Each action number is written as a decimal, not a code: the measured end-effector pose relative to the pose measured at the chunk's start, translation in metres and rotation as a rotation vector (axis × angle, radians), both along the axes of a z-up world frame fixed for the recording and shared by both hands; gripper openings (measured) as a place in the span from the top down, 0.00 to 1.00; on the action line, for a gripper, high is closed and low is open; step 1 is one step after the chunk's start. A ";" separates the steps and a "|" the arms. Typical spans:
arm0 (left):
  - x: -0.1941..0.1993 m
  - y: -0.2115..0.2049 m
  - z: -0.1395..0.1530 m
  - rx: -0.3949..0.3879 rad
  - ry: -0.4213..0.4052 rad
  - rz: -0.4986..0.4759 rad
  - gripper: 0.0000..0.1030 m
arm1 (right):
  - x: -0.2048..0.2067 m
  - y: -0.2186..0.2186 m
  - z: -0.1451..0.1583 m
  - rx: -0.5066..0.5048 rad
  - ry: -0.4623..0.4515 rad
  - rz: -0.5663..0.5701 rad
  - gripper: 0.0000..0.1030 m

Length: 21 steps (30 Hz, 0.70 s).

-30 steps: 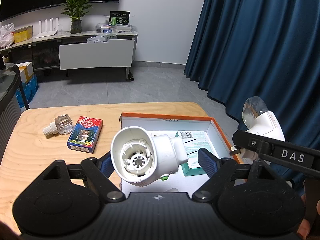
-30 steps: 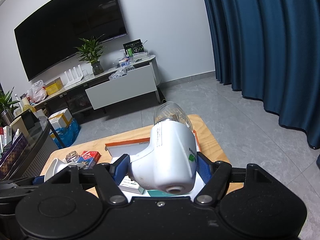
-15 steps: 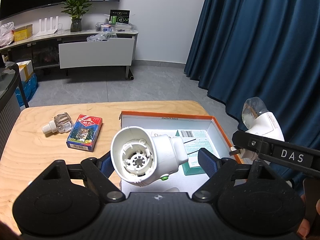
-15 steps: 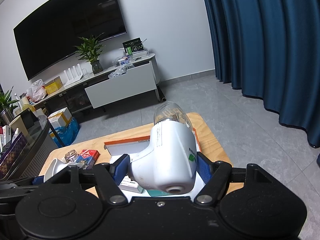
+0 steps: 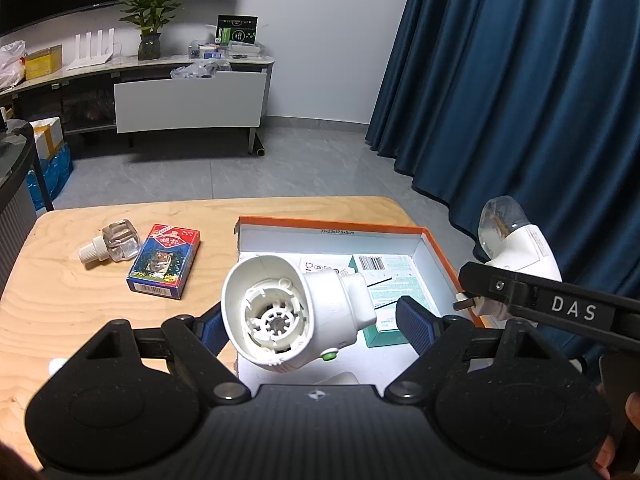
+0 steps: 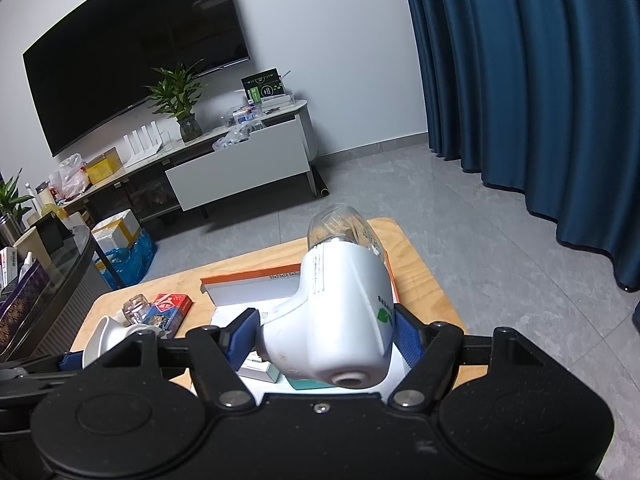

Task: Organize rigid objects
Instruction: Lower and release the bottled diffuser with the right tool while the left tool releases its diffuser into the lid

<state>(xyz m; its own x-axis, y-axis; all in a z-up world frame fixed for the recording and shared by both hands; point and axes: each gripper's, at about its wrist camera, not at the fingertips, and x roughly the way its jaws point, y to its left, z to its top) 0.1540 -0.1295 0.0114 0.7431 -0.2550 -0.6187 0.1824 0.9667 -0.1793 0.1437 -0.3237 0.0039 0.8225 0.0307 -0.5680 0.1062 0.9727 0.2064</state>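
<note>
Left wrist view showed, from left to right, a small clear bottle (image 5: 114, 239) lying on its side on the wooden bench (image 5: 56, 304), a red-and-blue card box (image 5: 165, 261) just beside it, then the open orange-rimmed box (image 5: 332, 225) with paper packets (image 5: 390, 280) on its floor. The left hand-held gripper (image 5: 310, 322) was closed wide around an empty white plug-in housing (image 5: 288, 312), held above the near left part of the box with its hollow mouth facing the camera; only the left pad clearly pressed on it, and the right pad appeared to stand a little clear, so the hold looked one-sided. At far right, the right hand-held gripper (image 6: 324, 334) clamped a second white plug-in device (image 6: 340, 320) across its body, its clear bottle end (image 6: 340, 228) pointing away, held just beyond the box's right rim. The risks I judged: the smooth, rounded housing could pivot or slip out of the left jaws if tilted further, landing on the bench instead of inside the box; the right device, released where it hung, might catch the rim or fall past the bench edge; and both hands working over one box could knock together. Both items hung above the box area, not yet set down.
</note>
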 end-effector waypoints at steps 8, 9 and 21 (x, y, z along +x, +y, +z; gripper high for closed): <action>0.002 -0.001 -0.003 -0.003 0.005 -0.010 0.16 | 0.011 -0.002 -0.003 -0.016 0.033 0.015 0.19; 0.002 -0.001 -0.003 -0.003 0.005 -0.012 0.16 | 0.013 -0.003 -0.004 -0.019 0.037 0.017 0.19; 0.007 0.001 -0.009 0.001 0.018 -0.016 0.16 | 0.056 -0.016 -0.021 0.028 0.099 0.089 0.17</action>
<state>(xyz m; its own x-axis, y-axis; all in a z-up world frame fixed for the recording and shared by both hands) 0.1607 -0.1287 0.0026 0.7279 -0.2660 -0.6320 0.1944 0.9639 -0.1818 0.1992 -0.3394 -0.0166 0.7559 0.1178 -0.6440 0.0411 0.9732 0.2262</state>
